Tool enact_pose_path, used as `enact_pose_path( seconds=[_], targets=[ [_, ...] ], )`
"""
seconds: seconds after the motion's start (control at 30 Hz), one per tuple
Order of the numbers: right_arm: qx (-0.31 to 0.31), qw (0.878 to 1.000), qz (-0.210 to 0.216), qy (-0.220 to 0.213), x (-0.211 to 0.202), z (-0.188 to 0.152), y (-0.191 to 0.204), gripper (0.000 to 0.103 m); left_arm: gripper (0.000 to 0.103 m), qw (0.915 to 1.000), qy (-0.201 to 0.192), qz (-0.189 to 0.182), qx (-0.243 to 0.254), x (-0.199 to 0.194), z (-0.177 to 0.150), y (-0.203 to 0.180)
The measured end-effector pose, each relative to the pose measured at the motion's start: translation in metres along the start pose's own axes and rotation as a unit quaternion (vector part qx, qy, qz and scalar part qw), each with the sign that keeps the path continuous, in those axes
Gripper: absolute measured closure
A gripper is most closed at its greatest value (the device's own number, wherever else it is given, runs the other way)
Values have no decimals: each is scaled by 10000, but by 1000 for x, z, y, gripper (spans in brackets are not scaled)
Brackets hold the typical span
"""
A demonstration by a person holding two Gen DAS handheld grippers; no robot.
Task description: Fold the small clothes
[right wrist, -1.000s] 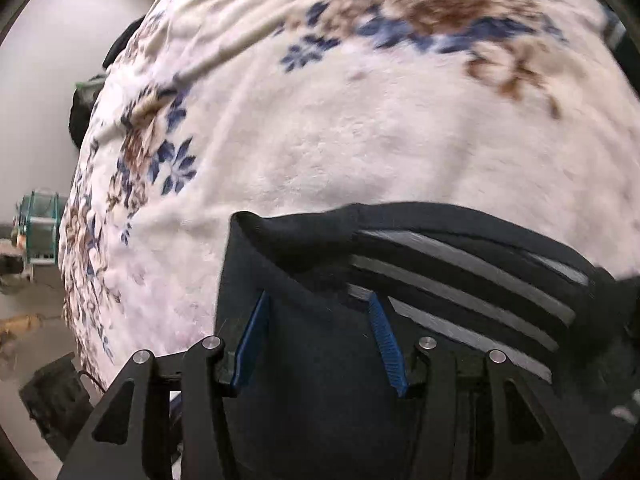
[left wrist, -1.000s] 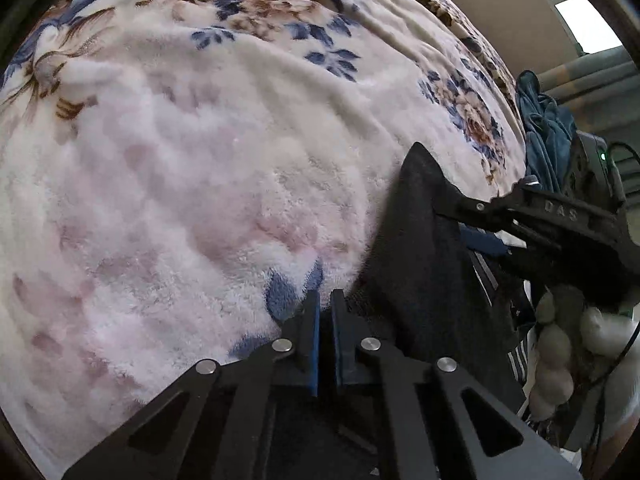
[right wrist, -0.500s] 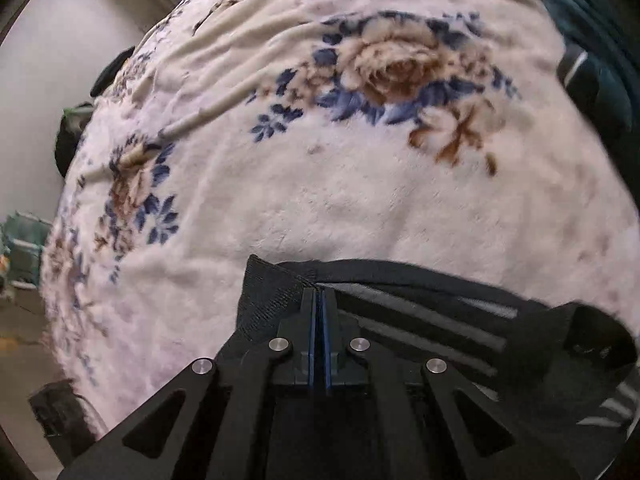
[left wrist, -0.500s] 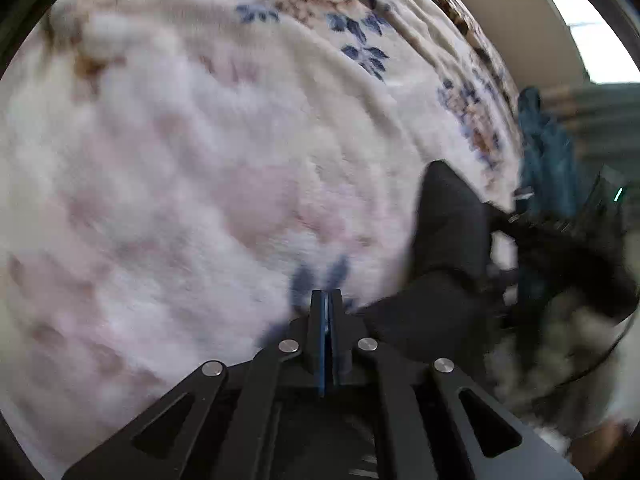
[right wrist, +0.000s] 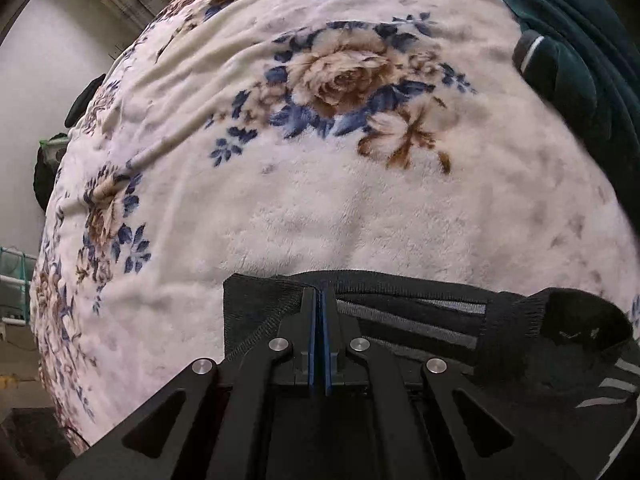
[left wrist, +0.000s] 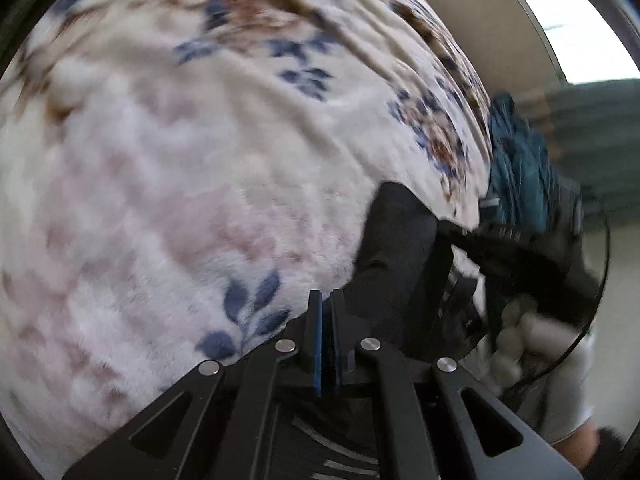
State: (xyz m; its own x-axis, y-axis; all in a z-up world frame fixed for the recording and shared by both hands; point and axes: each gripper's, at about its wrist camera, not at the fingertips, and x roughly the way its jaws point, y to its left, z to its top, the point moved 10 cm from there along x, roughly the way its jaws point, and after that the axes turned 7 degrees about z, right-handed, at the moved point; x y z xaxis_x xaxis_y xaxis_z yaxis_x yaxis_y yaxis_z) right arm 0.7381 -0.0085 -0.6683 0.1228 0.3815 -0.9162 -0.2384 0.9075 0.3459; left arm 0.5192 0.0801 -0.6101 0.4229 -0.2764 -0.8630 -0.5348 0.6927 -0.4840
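Left gripper (left wrist: 326, 300): blue pads pressed together, pinching the near edge of the black garment (left wrist: 396, 248). Right gripper (right wrist: 320, 300): jaws likewise clamped on the garment's (right wrist: 420, 312) hem, near its left corner. Garment lies on the floral blanket (right wrist: 320, 208), at its near side; grey stripes show to the right of the right gripper. Teal cloth (right wrist: 580, 64) sits at the blanket's far right. Left view is blurred.
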Motion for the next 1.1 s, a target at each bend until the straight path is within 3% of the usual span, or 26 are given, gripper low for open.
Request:
enact_pose_path(
  seconds=[0.07, 0.17, 0.2, 0.53, 0.57, 0.6, 0.67, 0.77, 0.83, 0.93, 0.97, 1.0, 1.07, 1.1],
  targets=[
    [239, 9991, 208, 281, 2, -4, -2, 95, 100, 9990, -31, 329, 292, 2, 1, -1],
    [555, 9980, 264, 113, -16, -3, -18, 62, 100, 9971, -170, 565, 475, -4, 7, 2],
    [598, 9977, 314, -22, -26, -5, -25, 59, 100, 9970, -227, 548, 502, -8, 8, 1],
    [394, 9978, 52, 532, -26, -87, -74, 59, 100, 9853, -433, 857, 1410, 3, 21, -33],
    [340, 9979, -11, 548, -25, -93, -77, 62, 100, 9835, -423, 930, 1495, 7, 21, -34],
    [236, 9986, -113, 461, -25, -99, -79, 80, 100, 9820, -385, 979, 1566, 13, 21, -35],
    [30, 9994, -220, 264, -28, -100, -79, 100, 100, 9770, -305, 1203, 1732, 23, 20, -30],
    [-138, 9981, -588, -128, -39, -93, -83, 100, 100, 9691, -231, 1581, 1878, 36, 21, -17],
    [-25, 9966, -762, -306, -45, -84, -91, 101, 100, 9690, -120, 1663, 1823, 42, 22, -6],
    [336, 9982, -498, -56, -35, -86, -102, 100, 100, 9677, -84, 1747, 1813, 40, 23, 0],
    [447, 9980, -432, -77, -37, -87, -104, 91, 100, 9678, -103, 1721, 1833, 35, 23, -3],
    [579, 9972, -457, -136, -44, -90, -110, 72, 100, 9675, -149, 1695, 1873, 30, 23, -7],
    [969, 9934, -449, -422, -69, -101, -122, 53, 100, 9658, -298, 1602, 2019, 17, 21, -19],
    [1239, 9896, -323, -661, -88, -111, -129, 53, 100, 9630, -401, 1563, 2157, 10, 19, -29]
  ],
)
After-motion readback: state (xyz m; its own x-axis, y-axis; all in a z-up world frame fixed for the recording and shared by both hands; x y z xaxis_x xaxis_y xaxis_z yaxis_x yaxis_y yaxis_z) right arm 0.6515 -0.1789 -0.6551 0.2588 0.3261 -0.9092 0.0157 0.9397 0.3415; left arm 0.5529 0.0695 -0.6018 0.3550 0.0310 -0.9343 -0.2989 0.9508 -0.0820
